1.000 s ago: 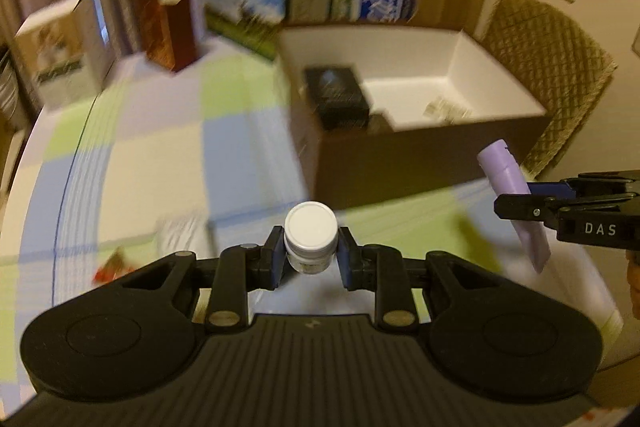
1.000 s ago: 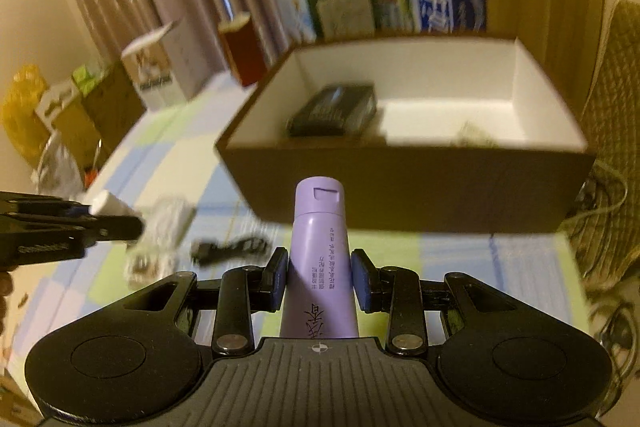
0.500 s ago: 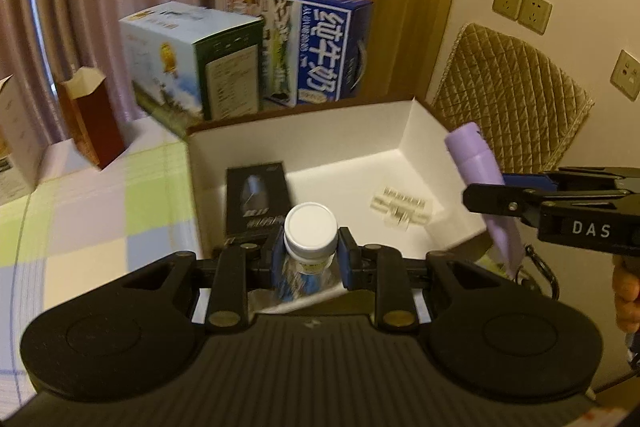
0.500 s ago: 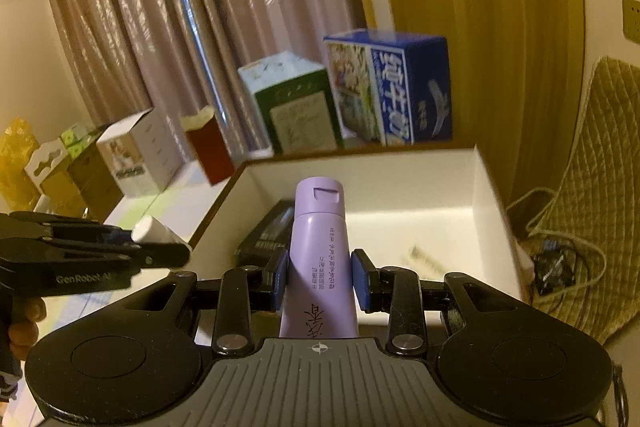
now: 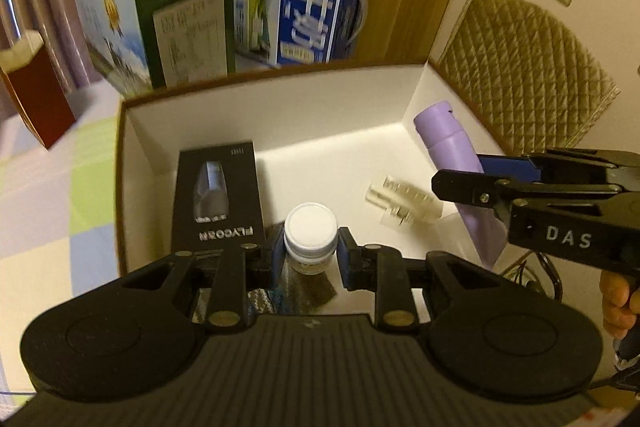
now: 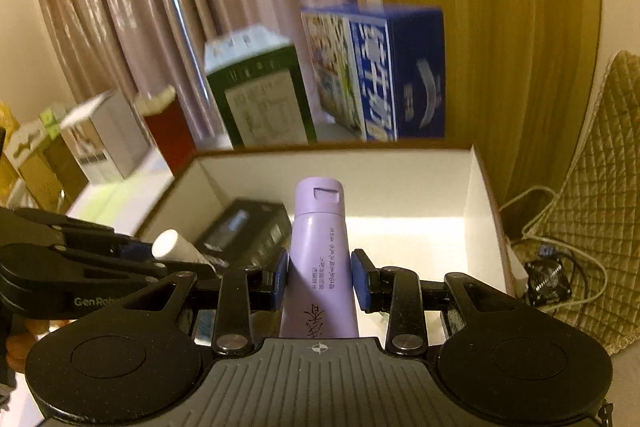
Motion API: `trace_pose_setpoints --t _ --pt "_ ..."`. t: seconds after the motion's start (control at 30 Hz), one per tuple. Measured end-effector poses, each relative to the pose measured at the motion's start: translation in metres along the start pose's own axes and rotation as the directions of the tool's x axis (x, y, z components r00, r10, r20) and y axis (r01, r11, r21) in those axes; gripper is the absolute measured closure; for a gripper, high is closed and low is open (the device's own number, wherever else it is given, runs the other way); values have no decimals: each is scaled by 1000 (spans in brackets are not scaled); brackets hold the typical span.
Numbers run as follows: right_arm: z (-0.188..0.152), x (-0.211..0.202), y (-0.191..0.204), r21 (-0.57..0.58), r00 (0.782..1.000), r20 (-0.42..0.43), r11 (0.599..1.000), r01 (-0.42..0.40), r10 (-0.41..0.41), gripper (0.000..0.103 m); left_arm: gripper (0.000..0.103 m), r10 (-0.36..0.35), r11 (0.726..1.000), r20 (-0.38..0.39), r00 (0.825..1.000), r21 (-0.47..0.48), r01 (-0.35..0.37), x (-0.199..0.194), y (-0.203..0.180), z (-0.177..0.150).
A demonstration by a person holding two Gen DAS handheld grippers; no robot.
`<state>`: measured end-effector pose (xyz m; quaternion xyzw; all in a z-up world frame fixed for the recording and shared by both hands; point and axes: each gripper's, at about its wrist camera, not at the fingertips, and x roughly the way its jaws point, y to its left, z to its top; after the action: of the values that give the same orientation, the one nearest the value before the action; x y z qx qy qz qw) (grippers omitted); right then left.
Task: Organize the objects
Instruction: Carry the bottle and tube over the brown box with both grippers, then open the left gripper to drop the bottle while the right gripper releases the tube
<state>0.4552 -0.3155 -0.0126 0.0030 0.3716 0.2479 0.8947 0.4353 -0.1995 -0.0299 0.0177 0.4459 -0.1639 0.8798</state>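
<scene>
White-capped jar [image 5: 310,238] sits pinched in the left tongs [image 5: 308,259], held over the box [image 5: 256,107] near its front wall, just beside the black carton [image 5: 218,195] lying inside. Right of the jar, the right tongs [image 6: 319,279] clamp a lilac tube [image 6: 320,259], cap pointing toward the box's far wall. Small clear packet [image 5: 404,201] lies on the box floor between them.
</scene>
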Motion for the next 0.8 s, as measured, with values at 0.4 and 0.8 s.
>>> trace_pose_setpoints --t 0.4,0.8 --pt "-19 63 -21 13 959 -281 1000 -24 26 72 80 -20 999 -136 990 28 24 46 -6 -8" --pt "-19 69 -36 63 955 -298 998 12 7 72 80 -47 998 -192 980 37 55 64 -12 -8"
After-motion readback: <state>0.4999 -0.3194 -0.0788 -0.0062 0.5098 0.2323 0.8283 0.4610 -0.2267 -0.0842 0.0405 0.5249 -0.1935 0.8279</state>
